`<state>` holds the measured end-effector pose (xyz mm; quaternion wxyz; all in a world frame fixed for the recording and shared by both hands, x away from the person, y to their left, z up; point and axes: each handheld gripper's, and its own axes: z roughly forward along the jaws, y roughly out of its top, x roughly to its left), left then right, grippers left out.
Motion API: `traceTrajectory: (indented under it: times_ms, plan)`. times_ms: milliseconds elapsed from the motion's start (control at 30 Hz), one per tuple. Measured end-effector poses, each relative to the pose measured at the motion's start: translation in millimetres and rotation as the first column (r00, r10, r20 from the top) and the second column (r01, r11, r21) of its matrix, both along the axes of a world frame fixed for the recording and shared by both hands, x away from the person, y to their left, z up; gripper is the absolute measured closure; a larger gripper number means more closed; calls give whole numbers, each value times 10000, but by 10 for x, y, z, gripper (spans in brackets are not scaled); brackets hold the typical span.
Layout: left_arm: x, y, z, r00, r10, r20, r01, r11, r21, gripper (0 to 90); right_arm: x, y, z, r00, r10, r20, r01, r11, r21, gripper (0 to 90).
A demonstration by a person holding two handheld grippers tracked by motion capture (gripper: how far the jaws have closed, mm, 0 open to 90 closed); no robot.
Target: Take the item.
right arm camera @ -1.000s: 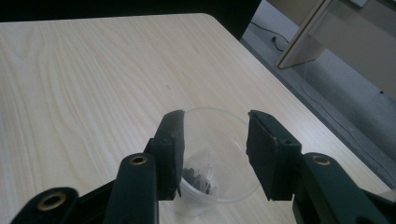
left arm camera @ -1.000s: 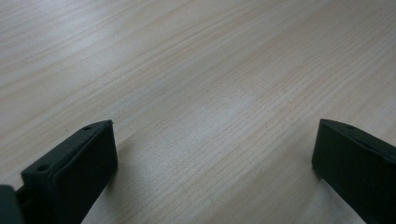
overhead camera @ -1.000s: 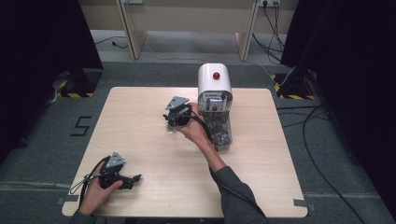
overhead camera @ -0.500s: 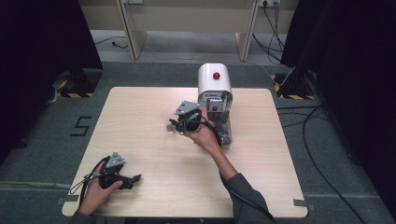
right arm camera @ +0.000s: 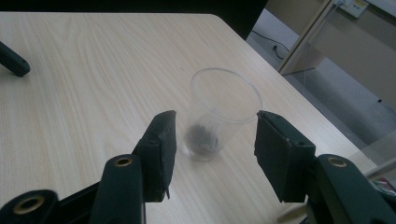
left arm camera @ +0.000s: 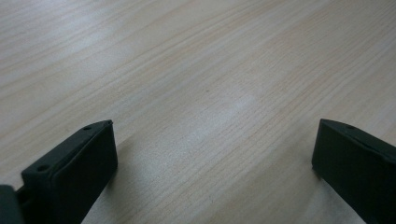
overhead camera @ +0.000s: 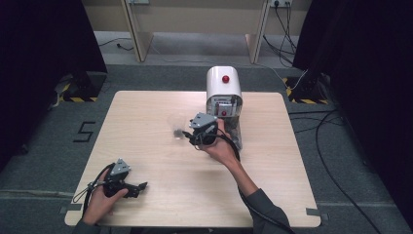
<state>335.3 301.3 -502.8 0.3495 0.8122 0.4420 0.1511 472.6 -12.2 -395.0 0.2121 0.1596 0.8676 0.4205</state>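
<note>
Right gripper [right arm camera: 212, 149] open, jaws spread to either side of a clear plastic cup [right arm camera: 219, 112], neither pad touching its wall; lined up that way, probably, so a squeeze would catch the cup at mid-height. Cup upright on the table [overhead camera: 146, 112], near the middle, just left of a white machine with a red button [overhead camera: 223, 90]; in the high view only a faint glassy shape [overhead camera: 176, 127] beside the right gripper [overhead camera: 187, 135]. Inside the cup, a small dark clump at the bottom, too blurred to name; the rest empty. Left gripper [overhead camera: 139, 187] resting low at the near left corner, well apart from the cup, seemingly parked out of the way. Its jaws, seen in its own view [left arm camera: 212, 158], wide apart over bare wood, holding nothing.
</note>
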Motion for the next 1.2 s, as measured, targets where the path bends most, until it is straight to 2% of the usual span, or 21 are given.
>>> traceTrajectory:
  times_ms: [533,567,1000,1100,1200]
  plan:
    - [0,0,0,10000,1,-1,-1,10000,-3,0,-127,-207,-34,9999,-119,-94,122,9995,305,436]
    - [0,0,0,10000,2,-1,-2,10000,-1,0,-142,-238,-53,9996,-186,-234,194,9992,350,432]
    - [0,0,0,10000,1,-1,-1,10000,-1,0,-178,-443,-146,9983,-477,-332,499,9964,682,425]
    - [0,0,0,10000,1,-2,-1,10000,1,0,-173,-480,-167,9975,-570,-424,595,9963,617,424]
    - [0,0,0,10000,-1,0,1,10000,0,0,-168,-504,-170,9965,-594,-592,639,9950,772,424]
